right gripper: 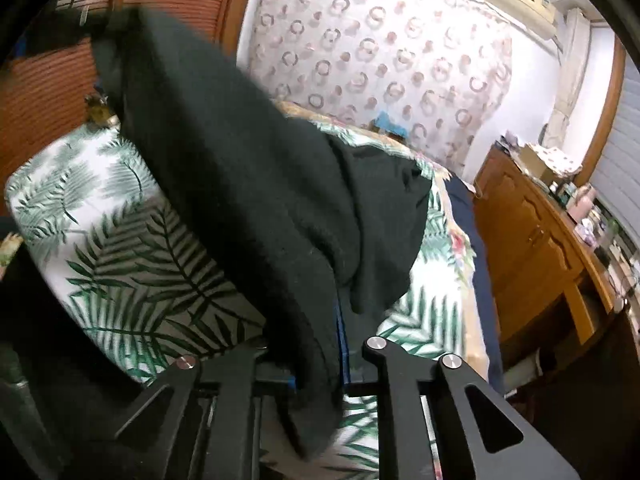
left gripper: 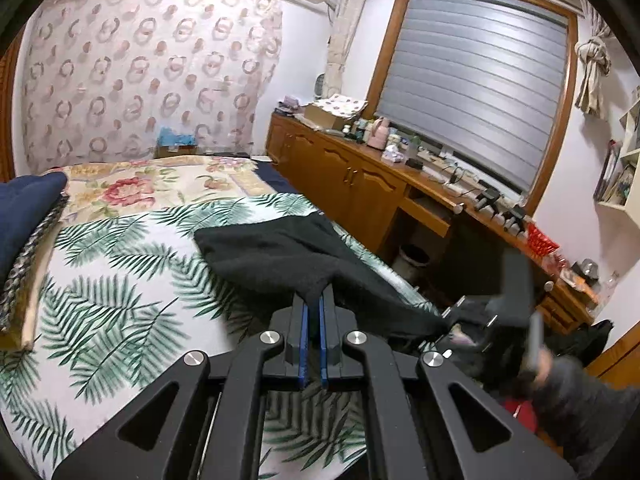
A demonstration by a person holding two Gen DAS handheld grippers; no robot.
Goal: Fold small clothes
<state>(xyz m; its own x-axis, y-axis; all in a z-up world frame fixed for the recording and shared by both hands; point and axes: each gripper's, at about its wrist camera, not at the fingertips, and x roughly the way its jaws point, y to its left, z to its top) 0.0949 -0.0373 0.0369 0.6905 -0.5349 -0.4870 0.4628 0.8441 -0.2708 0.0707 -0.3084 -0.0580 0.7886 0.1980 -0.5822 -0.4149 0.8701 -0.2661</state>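
A small black knit garment (left gripper: 280, 252) is held up over the palm-leaf bedspread (left gripper: 112, 280). My left gripper (left gripper: 314, 294) is shut on one edge of it, its blue pads pressed together on the cloth. My right gripper (right gripper: 320, 320) is shut on another part of the same garment (right gripper: 248, 184), which drapes over its fingers and hides the tips. In the left wrist view the right gripper (left gripper: 480, 312) shows blurred at the bed's right edge, with the cloth stretched between the two.
A floral quilt (left gripper: 160, 188) and a dark blue pillow (left gripper: 24, 208) lie farther up the bed. A long wooden cabinet (left gripper: 360, 184) cluttered with small items runs along the right wall under a window. A waste bin (left gripper: 414, 258) stands beside the bed.
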